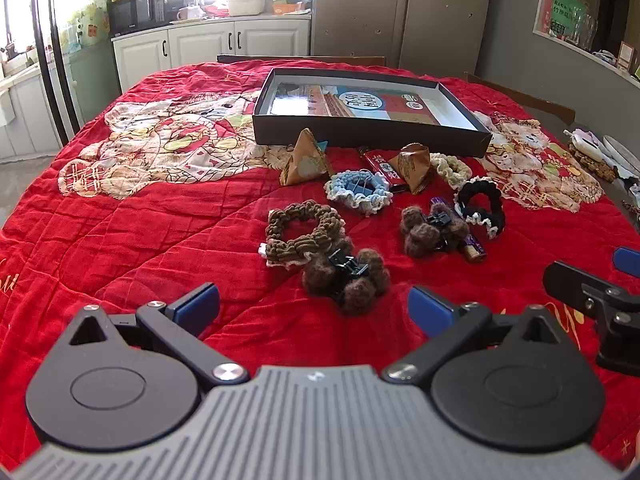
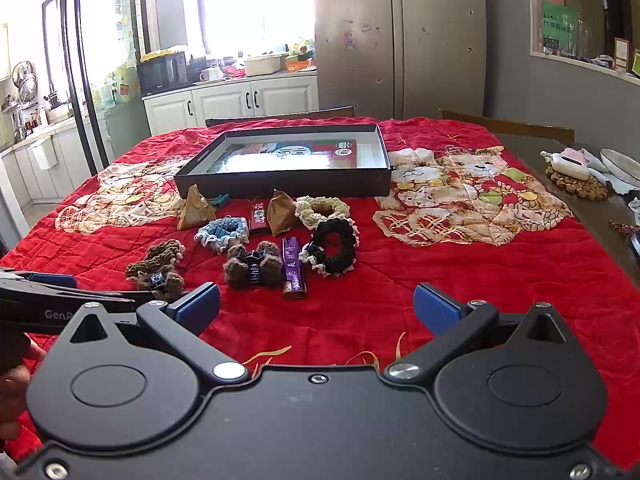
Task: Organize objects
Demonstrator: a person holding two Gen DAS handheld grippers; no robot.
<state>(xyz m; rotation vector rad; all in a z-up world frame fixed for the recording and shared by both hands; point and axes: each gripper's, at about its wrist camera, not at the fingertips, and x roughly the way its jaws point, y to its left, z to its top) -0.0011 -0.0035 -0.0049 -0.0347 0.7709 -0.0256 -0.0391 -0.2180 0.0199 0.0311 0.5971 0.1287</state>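
Observation:
A shallow black box (image 1: 368, 136) (image 2: 280, 188) lies open on the red quilt. In front of it lie small things: two brown paper pyramids (image 1: 306, 158) (image 2: 196, 208), a blue scrunchie (image 1: 358, 192) (image 2: 222, 234), a brown scrunchie (image 1: 304, 234), a cream scrunchie (image 2: 322, 208), a black scrunchie (image 1: 480, 206) (image 2: 334, 246), two brown fuzzy claw clips (image 1: 346, 276) (image 2: 252, 266), a red lighter (image 2: 259, 216) and a purple lighter (image 2: 294, 268). My left gripper (image 1: 314, 308) is open and empty just short of the near fuzzy clip. My right gripper (image 2: 316, 306) is open and empty near the purple lighter.
The right gripper shows at the right edge of the left wrist view (image 1: 596, 300); the left gripper shows at the left of the right wrist view (image 2: 60, 296). A woven coaster with a white item (image 2: 572, 172) and a plate (image 2: 624, 166) sit on bare table at far right. Chairs stand behind the table.

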